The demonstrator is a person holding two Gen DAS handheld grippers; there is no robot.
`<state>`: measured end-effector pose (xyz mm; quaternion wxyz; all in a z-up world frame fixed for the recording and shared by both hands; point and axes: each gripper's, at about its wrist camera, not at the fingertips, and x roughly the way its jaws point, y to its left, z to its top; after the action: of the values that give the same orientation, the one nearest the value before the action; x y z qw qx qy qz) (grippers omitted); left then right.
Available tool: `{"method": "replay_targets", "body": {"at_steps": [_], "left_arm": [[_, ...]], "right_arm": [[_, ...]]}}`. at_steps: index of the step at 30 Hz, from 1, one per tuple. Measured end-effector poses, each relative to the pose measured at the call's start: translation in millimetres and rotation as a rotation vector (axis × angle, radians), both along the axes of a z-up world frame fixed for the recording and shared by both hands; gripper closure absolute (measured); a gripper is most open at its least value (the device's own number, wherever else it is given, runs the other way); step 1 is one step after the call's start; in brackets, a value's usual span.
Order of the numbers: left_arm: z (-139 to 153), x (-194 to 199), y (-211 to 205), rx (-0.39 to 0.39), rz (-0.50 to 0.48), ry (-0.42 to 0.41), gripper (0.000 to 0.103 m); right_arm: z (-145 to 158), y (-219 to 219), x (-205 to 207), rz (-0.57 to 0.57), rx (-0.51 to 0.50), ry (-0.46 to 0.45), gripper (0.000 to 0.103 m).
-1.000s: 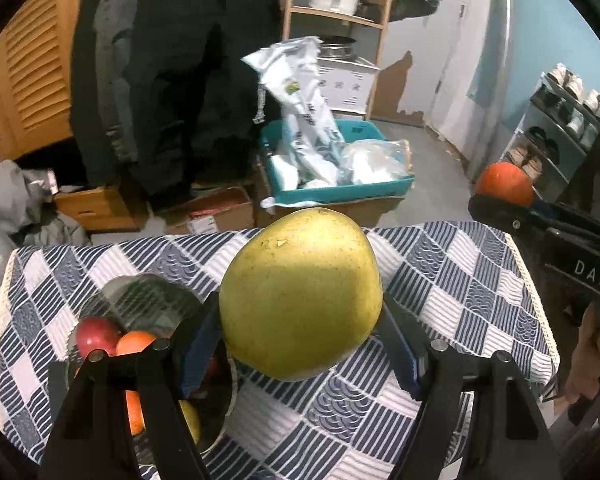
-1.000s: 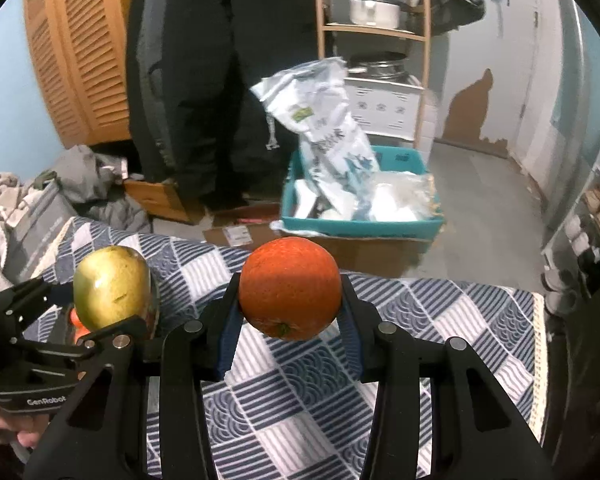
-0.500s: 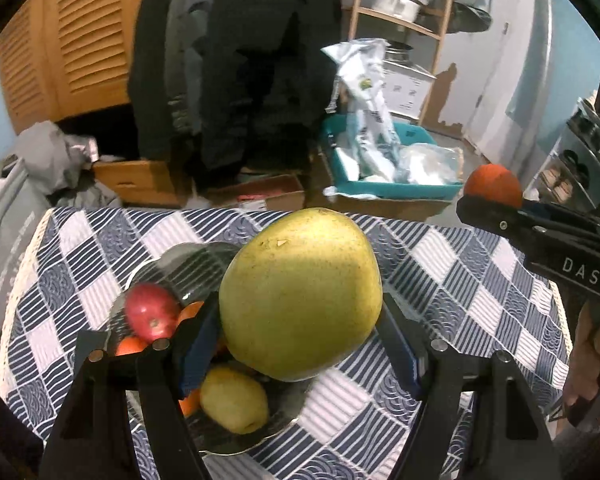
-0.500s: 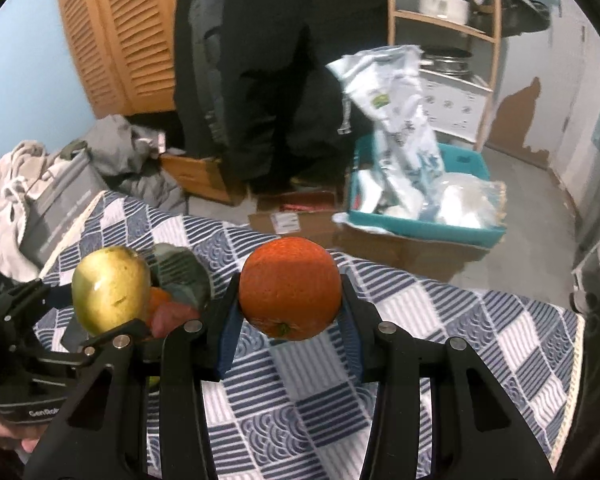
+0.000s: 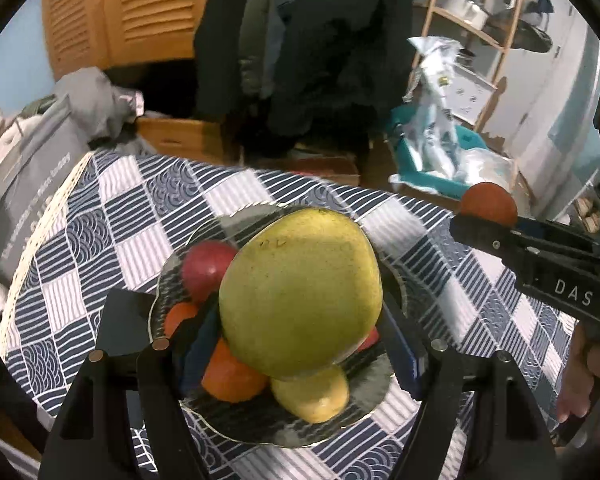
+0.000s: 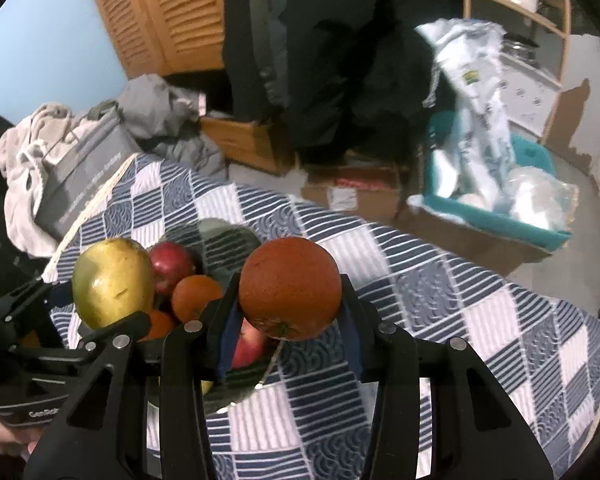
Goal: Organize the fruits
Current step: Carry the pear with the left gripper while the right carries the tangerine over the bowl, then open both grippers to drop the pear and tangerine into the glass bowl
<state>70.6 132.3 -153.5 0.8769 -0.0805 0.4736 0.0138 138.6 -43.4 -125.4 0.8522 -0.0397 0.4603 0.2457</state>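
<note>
My left gripper [image 5: 300, 334] is shut on a large yellow-green pear [image 5: 300, 292] and hangs over a glass bowl [image 5: 374, 408] on the checked tablecloth. The bowl holds a red apple [image 5: 206, 268], oranges [image 5: 230, 376] and a small yellow fruit [image 5: 314, 396]. My right gripper [image 6: 288, 320] is shut on an orange [image 6: 290, 288], just right of the bowl [image 6: 228, 236]. In the right wrist view the left gripper [image 6: 100, 320] with the pear [image 6: 112, 282] shows at the left. In the left wrist view the right gripper's orange [image 5: 488, 204] shows at the right.
The blue-and-white checked cloth [image 6: 480, 320] covers the table. Beyond its far edge lie a grey bag and clothes [image 6: 84, 160], cardboard boxes [image 6: 352, 192], a teal bin of plastic bags [image 6: 496, 184], hanging dark coats and a wooden shelf. A hand [image 5: 584, 376] grips the right tool.
Both grippers have moved left and down toward the bowl, each still holding its fruit. The bowl, earlier at the left edge, now lies under the pear and beside the orange.
</note>
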Motion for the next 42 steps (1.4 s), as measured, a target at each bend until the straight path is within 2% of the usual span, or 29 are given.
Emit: {"method": "replay_targets", "body": {"at_steps": [10, 19, 32, 35, 38, 42], "left_arm": [[-32, -2, 27, 0.001, 0.063, 0.068, 0.026], [-59, -1, 35, -0.018, 0.081, 0.13, 0.026], [-62, 2, 39, -0.039, 0.079, 0.13, 0.026], [-62, 3, 39, -0.038, 0.083, 0.136, 0.026], [-60, 3, 37, -0.028, 0.084, 0.135, 0.026], [-50, 1, 34, -0.015, 0.081, 0.108, 0.017]], "right_arm": [[-35, 42, 7, 0.075, 0.001, 0.094, 0.06], [-61, 68, 8, 0.121, -0.007, 0.16, 0.06], [-71, 81, 10, 0.152, -0.007, 0.197, 0.058], [-69, 80, 10, 0.15, 0.002, 0.191, 0.048], [-64, 78, 10, 0.147, 0.011, 0.185, 0.047], [-59, 74, 10, 0.139, 0.003, 0.169, 0.047]]}}
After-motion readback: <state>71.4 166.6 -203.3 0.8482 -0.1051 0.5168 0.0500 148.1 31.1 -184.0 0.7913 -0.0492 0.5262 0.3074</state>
